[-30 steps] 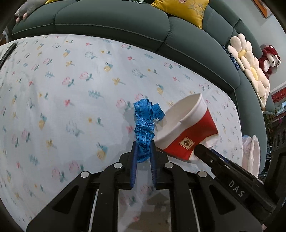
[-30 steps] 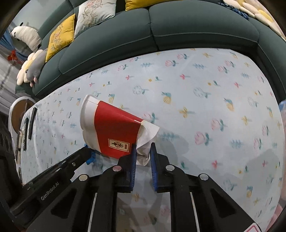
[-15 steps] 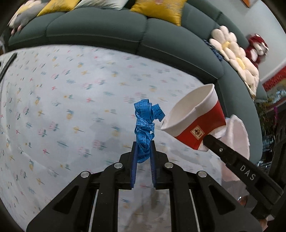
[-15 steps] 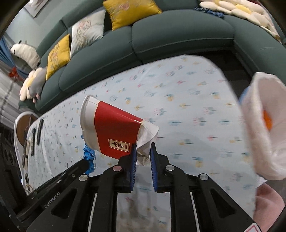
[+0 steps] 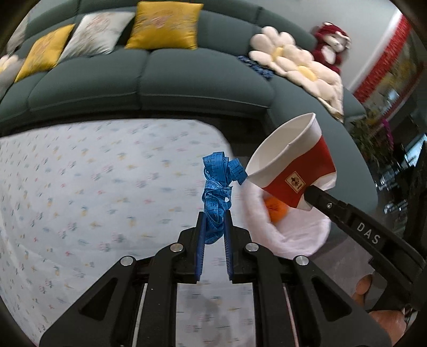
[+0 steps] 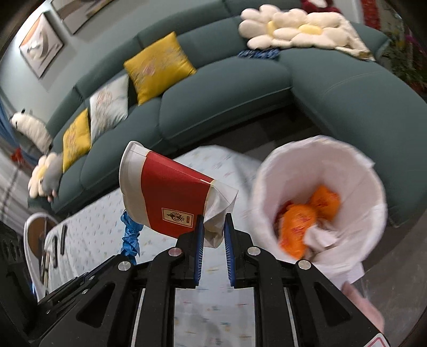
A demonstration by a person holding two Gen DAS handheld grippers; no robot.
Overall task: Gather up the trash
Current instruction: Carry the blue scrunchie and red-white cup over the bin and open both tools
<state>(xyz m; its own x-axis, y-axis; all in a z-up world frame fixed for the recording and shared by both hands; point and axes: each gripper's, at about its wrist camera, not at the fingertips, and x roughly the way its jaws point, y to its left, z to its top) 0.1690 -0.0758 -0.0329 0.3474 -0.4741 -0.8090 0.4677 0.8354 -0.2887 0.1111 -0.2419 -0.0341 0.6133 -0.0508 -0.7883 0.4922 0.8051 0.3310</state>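
Note:
My left gripper (image 5: 215, 217) is shut on a crumpled blue measuring tape (image 5: 217, 190) and holds it in the air over the table's right end. My right gripper (image 6: 213, 223) is shut on the flattened base of a red and white paper cup (image 6: 165, 198), held on its side. The cup also shows in the left wrist view (image 5: 292, 165), to the right of the tape. A white-lined trash bin (image 6: 347, 170) stands to the right of the cup, with orange wrappers (image 6: 299, 221) and paper inside. In the left wrist view the bin (image 5: 293, 237) lies below the cup.
A table with a floral cloth (image 5: 93, 192) lies below and left. A dark green sofa (image 5: 165, 80) with yellow cushions (image 5: 162, 25) curves behind it. Flower-shaped pillows (image 5: 296, 66) sit on its right part. Dark remotes (image 6: 62, 237) lie on the table's far left.
Both grippers have swung right, away from the table's middle, still gripping the tape and the cup. The trash bin has come fully into view, close beside the cup.

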